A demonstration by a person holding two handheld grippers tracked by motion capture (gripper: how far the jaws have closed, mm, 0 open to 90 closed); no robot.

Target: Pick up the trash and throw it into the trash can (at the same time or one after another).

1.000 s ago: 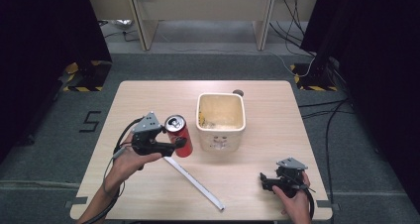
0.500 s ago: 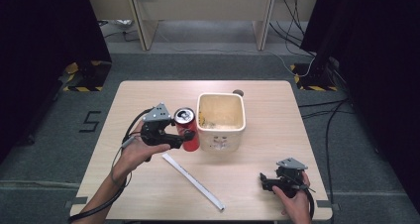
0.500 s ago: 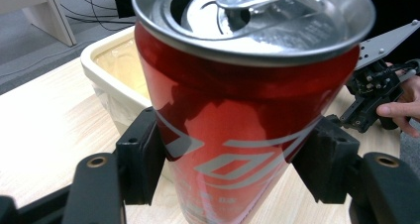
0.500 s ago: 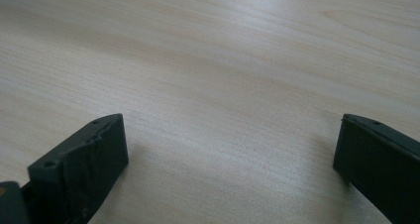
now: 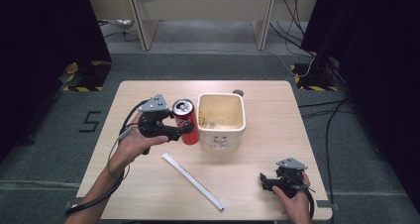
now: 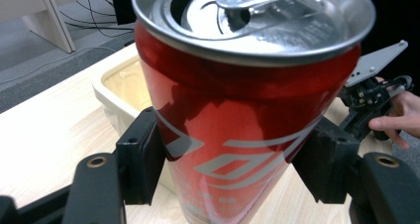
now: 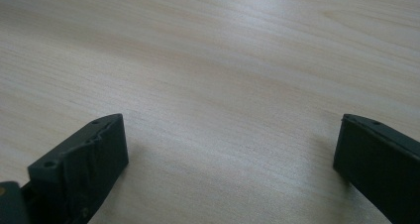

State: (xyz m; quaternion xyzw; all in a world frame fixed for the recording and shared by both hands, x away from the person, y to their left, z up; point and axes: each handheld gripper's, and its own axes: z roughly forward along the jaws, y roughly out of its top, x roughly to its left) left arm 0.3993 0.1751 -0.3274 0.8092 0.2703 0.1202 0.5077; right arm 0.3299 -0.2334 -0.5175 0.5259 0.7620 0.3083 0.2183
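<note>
Left claw clamped on opened red can just beside cream bin, can's base cut off in left gripper view, right claw apart over bare table

can just left of tub, strip before

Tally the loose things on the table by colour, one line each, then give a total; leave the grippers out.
Red: 1, the drink can, opened on top, clamped in the left gripper beside the tub
Cream: 1, the square tub
White: 1, the flat strip lying on the table
Dark: 1, a small round thing behind the tub, too small to identify
Total: 4
</note>
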